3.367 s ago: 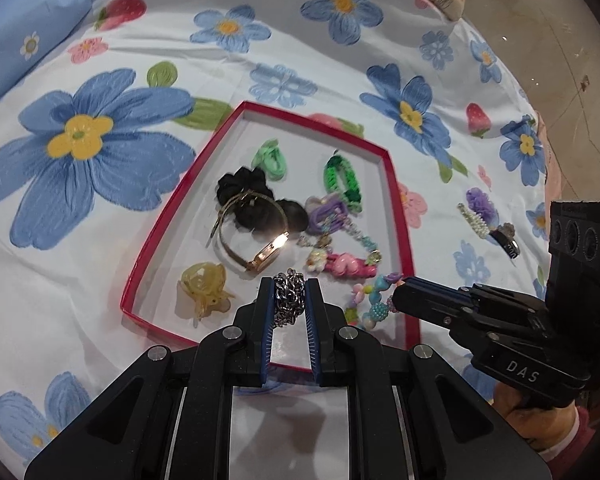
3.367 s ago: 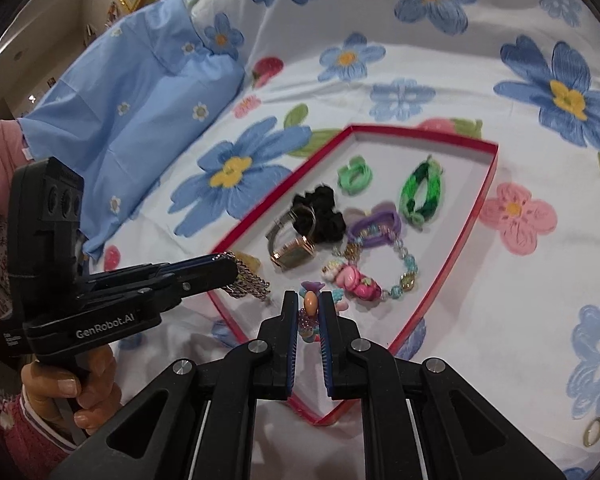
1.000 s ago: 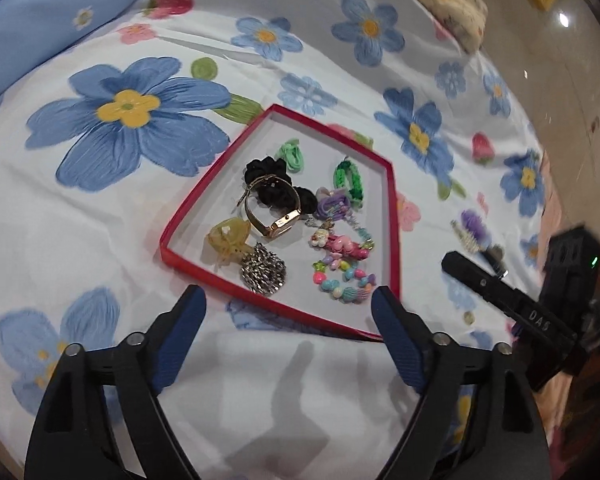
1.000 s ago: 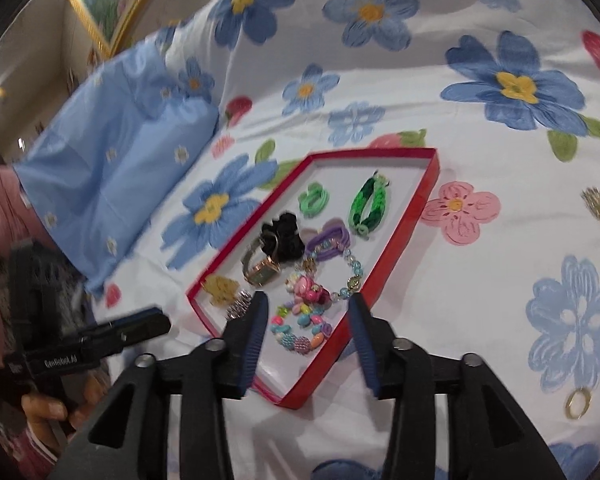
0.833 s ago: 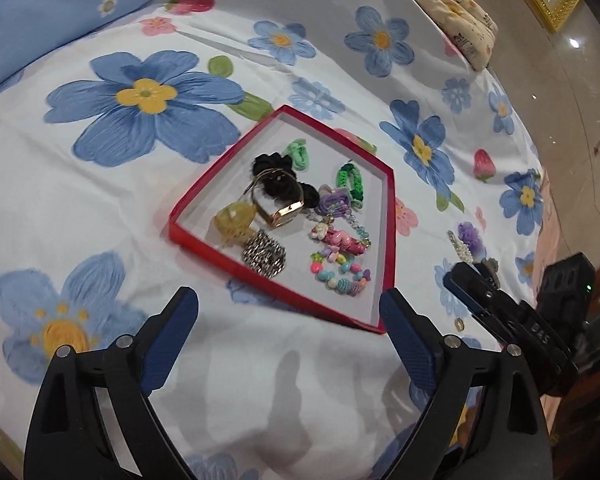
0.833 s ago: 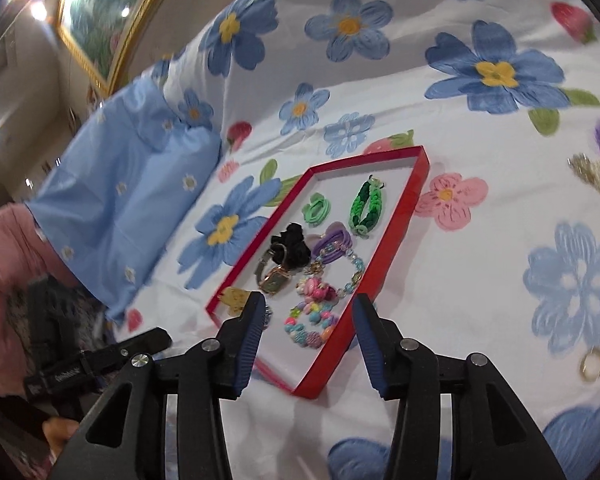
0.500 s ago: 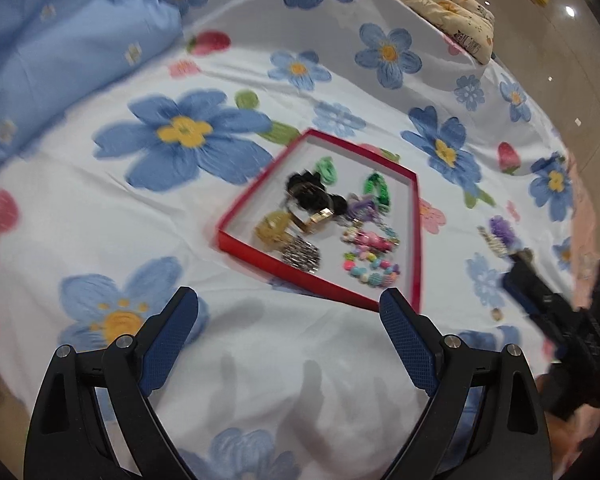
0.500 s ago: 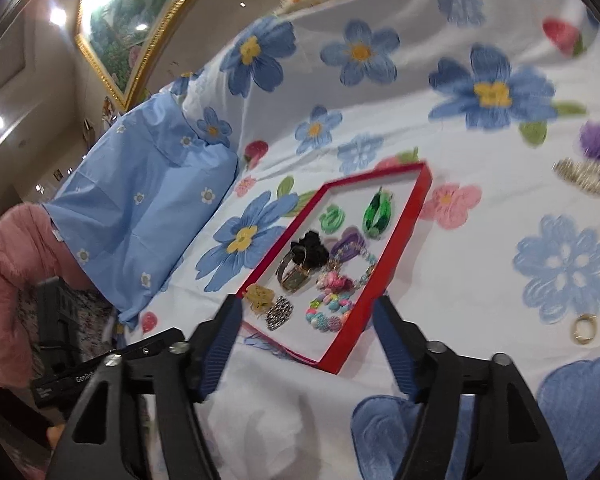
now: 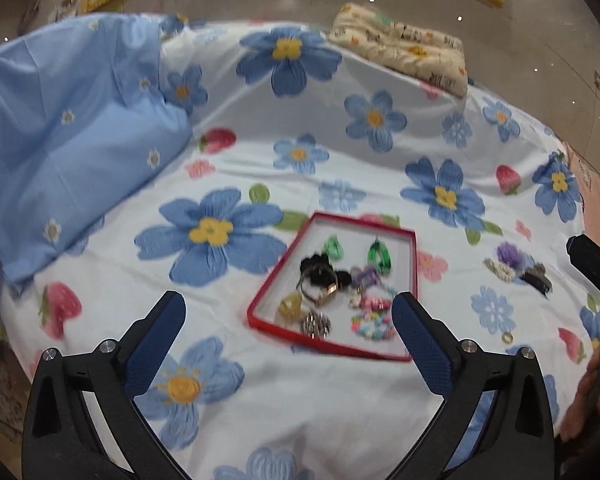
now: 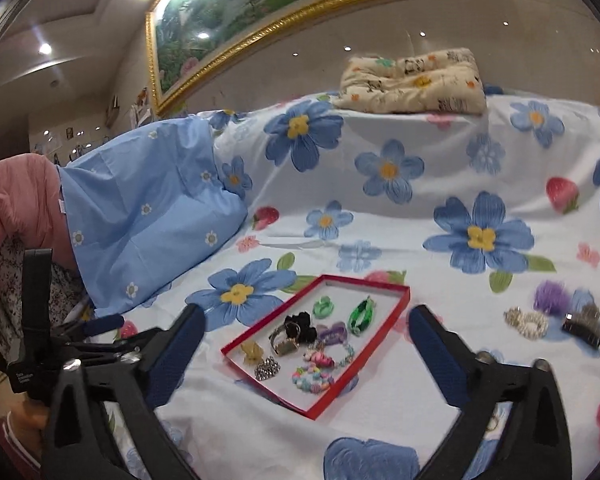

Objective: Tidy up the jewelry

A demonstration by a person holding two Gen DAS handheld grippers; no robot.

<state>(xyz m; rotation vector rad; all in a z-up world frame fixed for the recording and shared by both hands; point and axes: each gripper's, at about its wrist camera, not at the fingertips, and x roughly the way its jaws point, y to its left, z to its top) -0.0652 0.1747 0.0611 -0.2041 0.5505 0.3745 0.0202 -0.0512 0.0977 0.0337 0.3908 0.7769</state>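
Note:
A red tray lies on the flowered bedsheet and holds several pieces: a silver chain, a colourful bead bracelet, a gold watch, a black scrunchie, green clips. My left gripper is open wide and empty, held back above the sheet in front of the tray. My right gripper is open wide and empty, also well back from the tray.
Loose pieces lie on the sheet right of the tray: a purple fluffy piece, a pearl band, a dark clip, a gold ring. A blue pillow lies left, a folded blanket at the back.
Both grippers have let go of the chain and the bead bracelet, which now lie in the tray. Both have opened wide and pulled back and up, away from the tray.

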